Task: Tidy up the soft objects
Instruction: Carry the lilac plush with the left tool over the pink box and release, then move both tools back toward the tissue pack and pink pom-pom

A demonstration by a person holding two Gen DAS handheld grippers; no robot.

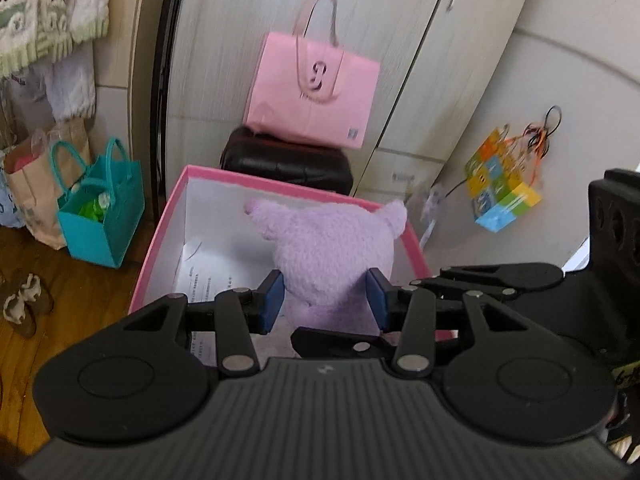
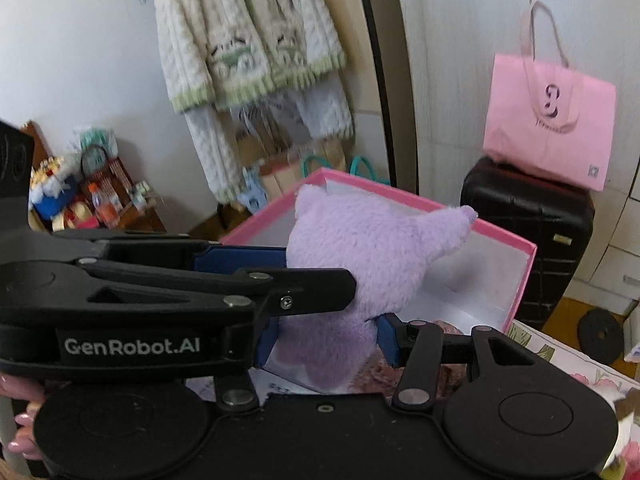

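A fluffy lilac plush toy (image 1: 332, 248) with two pointed ears hangs over an open pink box (image 1: 172, 216) with a white inside. My left gripper (image 1: 325, 300) is shut on the toy's lower body, its blue pads pressing both sides. In the right wrist view my right gripper (image 2: 326, 340) is also shut on the plush toy (image 2: 372, 248), lower down. The left gripper's fingers (image 2: 312, 284) cross in from the left and clamp the toy above it. Papers lie on the bottom of the pink box (image 2: 520, 280).
Behind the box stands a black suitcase (image 1: 288, 164) with a pink tote bag (image 1: 312, 88) on top, against wardrobe doors. A teal bag (image 1: 100, 216) and paper bags sit on the wooden floor at left. A colourful gift bag (image 1: 500, 184) hangs at right. A knitted cardigan (image 2: 248, 40) hangs on the wall.
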